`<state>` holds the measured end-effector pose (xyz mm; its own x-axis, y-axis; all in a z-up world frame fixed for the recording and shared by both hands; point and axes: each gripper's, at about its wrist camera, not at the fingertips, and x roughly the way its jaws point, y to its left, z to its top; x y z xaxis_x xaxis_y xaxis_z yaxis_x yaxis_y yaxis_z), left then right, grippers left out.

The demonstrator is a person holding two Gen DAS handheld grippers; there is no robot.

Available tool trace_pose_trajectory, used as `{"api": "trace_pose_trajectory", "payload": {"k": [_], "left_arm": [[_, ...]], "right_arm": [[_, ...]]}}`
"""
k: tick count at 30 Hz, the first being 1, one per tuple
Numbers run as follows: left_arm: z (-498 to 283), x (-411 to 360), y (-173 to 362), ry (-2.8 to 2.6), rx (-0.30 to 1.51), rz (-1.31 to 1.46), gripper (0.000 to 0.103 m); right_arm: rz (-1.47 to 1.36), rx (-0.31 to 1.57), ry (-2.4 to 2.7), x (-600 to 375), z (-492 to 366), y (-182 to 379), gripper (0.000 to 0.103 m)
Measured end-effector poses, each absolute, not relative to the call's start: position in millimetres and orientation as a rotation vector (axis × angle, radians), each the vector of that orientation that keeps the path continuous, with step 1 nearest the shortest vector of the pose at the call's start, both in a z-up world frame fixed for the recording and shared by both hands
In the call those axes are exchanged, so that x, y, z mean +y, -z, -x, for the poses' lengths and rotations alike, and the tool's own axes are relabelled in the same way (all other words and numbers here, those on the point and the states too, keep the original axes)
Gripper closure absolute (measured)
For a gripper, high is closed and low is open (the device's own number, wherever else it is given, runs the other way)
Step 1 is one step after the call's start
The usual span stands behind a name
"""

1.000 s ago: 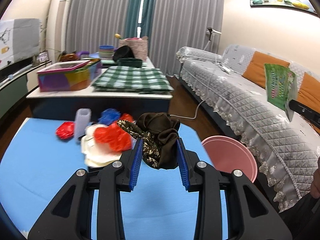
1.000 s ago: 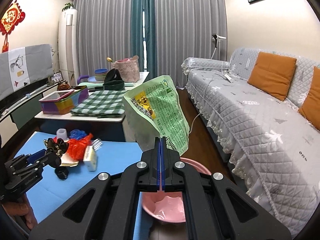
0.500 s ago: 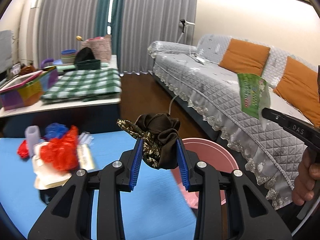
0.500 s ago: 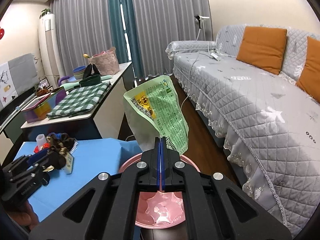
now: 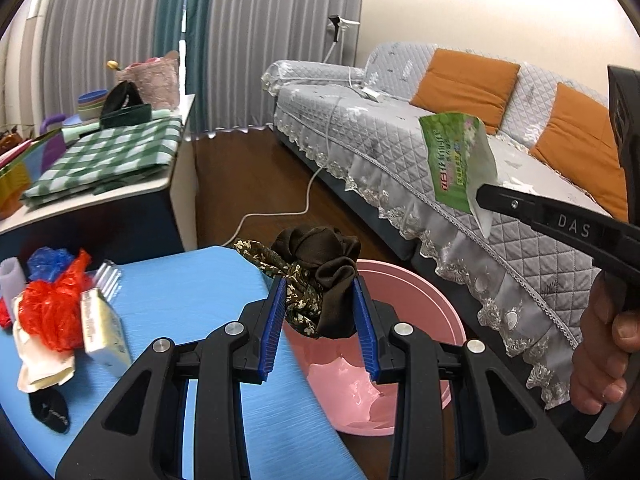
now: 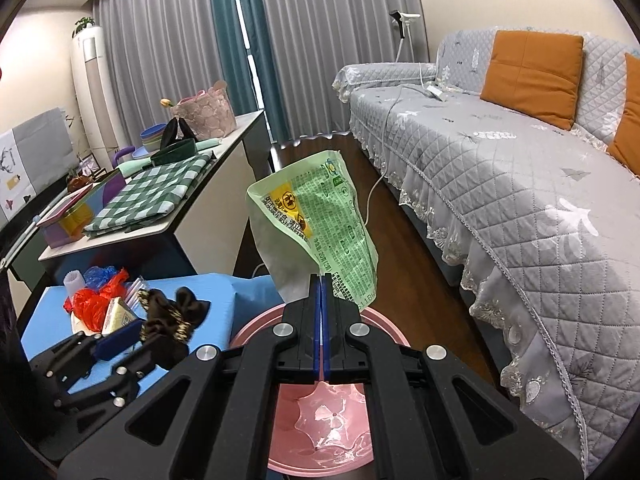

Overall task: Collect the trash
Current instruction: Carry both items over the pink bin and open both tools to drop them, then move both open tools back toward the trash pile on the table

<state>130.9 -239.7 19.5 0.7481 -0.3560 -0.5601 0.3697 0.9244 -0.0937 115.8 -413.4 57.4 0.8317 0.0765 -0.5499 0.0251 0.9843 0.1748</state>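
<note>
Left claw (image 5: pixel 320 312) pinches a brown scrunchie (image 5: pixel 320 280) between its blue pads, the bundle bulging above and drooping below the grip. Right claw (image 6: pixel 321 312) is pressed together on the lower edge of a green wrapper (image 6: pixel 316 220), which stands up from the tips and leans toward the upper left of the frame.

Everything turns on the pink bin (image 5: pixel 404 380). In the left wrist view its rim sits just behind and below the scrunchie, offset toward the lower right of the frame, so the scrunchie appears to hang over the near rim, where the bin meets the blue tabletop (image 5: pixel 180 292), not over the centre. In the right wrist view the bin's floor shows straight below the claw tips at bottom centre, so the wrapper looks better lined up for a drop. My judgement is that the right hand (image 5: pixel 604 352) is the nearer to releasing cleanly.

More trash waits at the left edge of the tabletop: a red bag (image 5: pixel 52 312), a blue bag (image 5: pixel 46 262), a small box (image 5: pixel 102 332).

Hidden: the claw bodies cover the bin's near wall in both views, the scrunchie's underside is screened by the pads, and the small dark thing at lower left of the left wrist view is too blurred to name.
</note>
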Motion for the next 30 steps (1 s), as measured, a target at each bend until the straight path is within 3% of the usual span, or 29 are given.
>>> {"api": "trace_pose_trajectory", "payload": {"k": [5, 7, 9, 10, 11, 21, 30], "left_arm": [[-136, -249, -13, 0.426, 0.623, -0.032, 0.069], [-137, -254, -11, 0.458, 0.637, -0.032, 0.064], [-138, -257, -7, 0.475, 0.662, -0.049, 0.053], [-137, -257, -7, 0.476, 0.664, -0.052, 0.053], [-136, -255, -7, 0.473, 0.661, -0.050, 0.053], [-123, -225, -15, 0.436, 0.656, -0.033, 0.053], [-95, -173, -33, 0.370, 0.634, -0.014, 0.053]], "right_arm": [[-0.184, 0.607, -0.029, -415, -120, -53, 0.102], [-0.187, 0.622, -0.038, -415, -122, -51, 0.099], [-0.174, 0.628, -0.007, -415, -123, -50, 0.077], [-0.179, 0.623, 0.005, -417, -123, -50, 0.058], [-0.189, 0.616, 0.012, -419, -122, -50, 0.054], [-0.185, 0.599, 0.001, -412, -120, -52, 0.054], [-0.124, 0.538, -0.037, -383, -101, -63, 0.062]]}}
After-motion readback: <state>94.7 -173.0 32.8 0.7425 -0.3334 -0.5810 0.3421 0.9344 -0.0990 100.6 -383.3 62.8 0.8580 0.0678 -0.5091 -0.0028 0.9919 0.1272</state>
